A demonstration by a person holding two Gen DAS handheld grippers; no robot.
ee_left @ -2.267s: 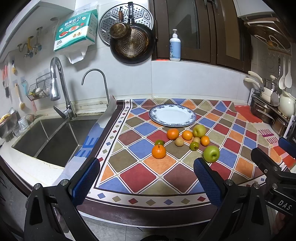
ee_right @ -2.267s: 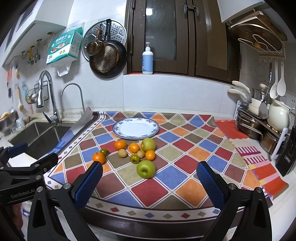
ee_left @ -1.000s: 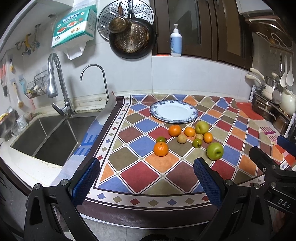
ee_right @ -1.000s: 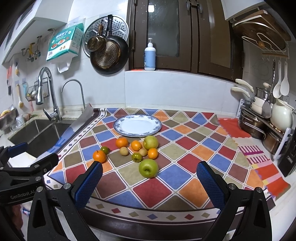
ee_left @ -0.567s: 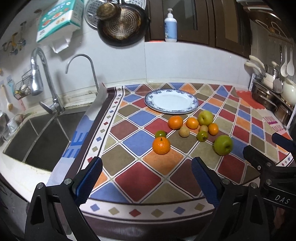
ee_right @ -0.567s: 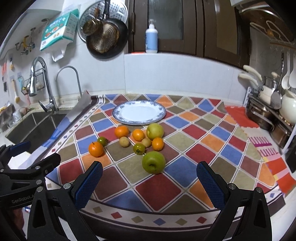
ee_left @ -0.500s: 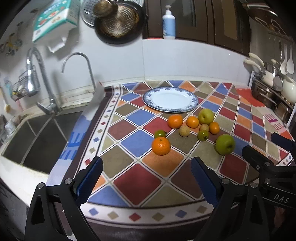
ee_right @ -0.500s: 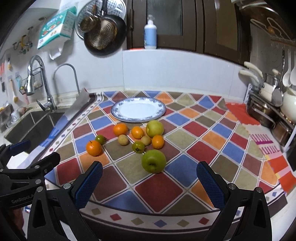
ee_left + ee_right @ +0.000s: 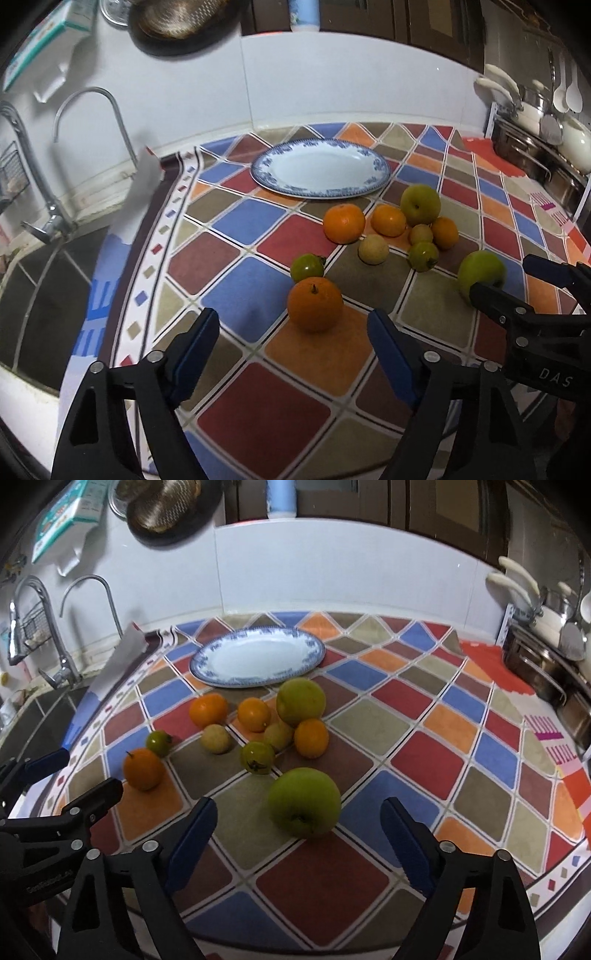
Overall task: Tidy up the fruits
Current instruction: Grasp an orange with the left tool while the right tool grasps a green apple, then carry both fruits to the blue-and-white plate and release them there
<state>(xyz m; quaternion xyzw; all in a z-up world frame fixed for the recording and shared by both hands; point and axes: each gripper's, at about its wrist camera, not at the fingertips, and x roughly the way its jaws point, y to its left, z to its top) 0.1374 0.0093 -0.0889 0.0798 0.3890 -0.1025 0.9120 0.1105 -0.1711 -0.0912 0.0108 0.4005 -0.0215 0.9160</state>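
Note:
Several fruits lie loose on the patterned mat in front of an empty blue-rimmed white plate (image 9: 320,170) (image 9: 256,658). Nearest the left gripper (image 9: 293,332) is an orange (image 9: 315,304) with a small green fruit (image 9: 306,267) behind it; the jaws are closing, just short of the orange, nothing between them. The right gripper (image 9: 299,830) hangs just before a big green apple (image 9: 304,802), its jaws closing with nothing pressed. Further back lie more oranges (image 9: 208,710), a second apple (image 9: 301,700) and small yellowish fruits (image 9: 216,738).
A steel sink (image 9: 33,295) with two taps (image 9: 44,206) lies to the left of the mat. Pots and utensils on a rack (image 9: 535,147) crowd the right end of the counter. A pan (image 9: 162,509) hangs on the tiled wall behind.
Both grippers have come forward and down toward the fruit, which now looms larger. Their blue fingers stand closer together than before.

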